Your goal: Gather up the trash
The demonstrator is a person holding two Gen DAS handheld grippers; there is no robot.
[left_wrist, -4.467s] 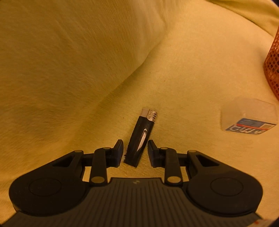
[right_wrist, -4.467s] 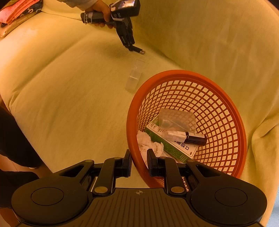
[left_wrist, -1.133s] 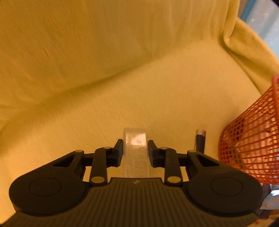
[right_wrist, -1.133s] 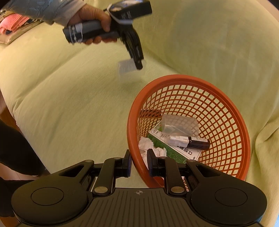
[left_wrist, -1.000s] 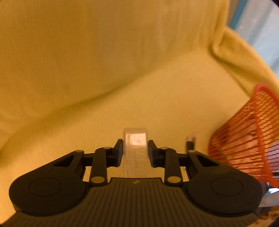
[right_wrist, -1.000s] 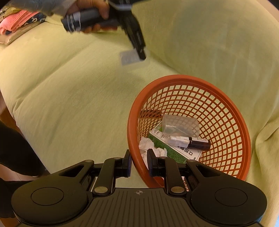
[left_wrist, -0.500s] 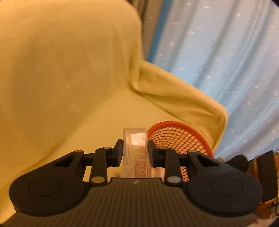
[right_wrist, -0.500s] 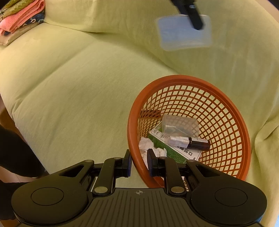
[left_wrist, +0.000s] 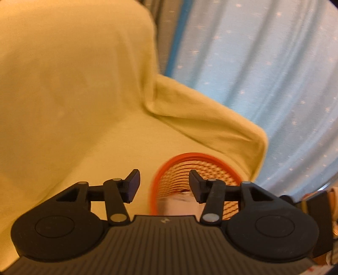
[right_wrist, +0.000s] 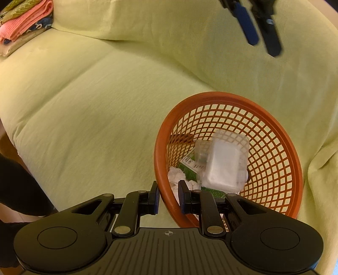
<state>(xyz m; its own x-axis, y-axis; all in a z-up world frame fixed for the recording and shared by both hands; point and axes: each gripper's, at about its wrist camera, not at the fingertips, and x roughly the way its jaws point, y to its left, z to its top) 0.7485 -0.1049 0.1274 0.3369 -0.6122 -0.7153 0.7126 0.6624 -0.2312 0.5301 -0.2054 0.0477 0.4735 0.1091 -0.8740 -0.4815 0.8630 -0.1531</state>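
Right wrist view shows the clear box lying inside the orange basket on top of a green carton and white tissue, well below the left gripper, which hangs at 1 o'clock near the top edge. Its two dark fingers stand wide apart with nothing between them. The box is apart from both grippers, touching neither.

The right gripper sits at 6 o'clock, its fingers narrowly parted around the near rim of the basket; whether the pads press on the rim cannot be told. The box lies just beyond it, toward 1 o'clock from its tips.

From the left wrist view, the left gripper is spread wide and empty above the basket, whose rim shows at 5 o'clock between and past the fingers. A pale blurred shape low between the fingers may be the box; it is too smeared to be sure.

The basket rests on a yellow sofa cover. Folded pink cloth lies at 10 o'clock in the right wrist view, and a pale blue curtain fills 2 o'clock in the left.
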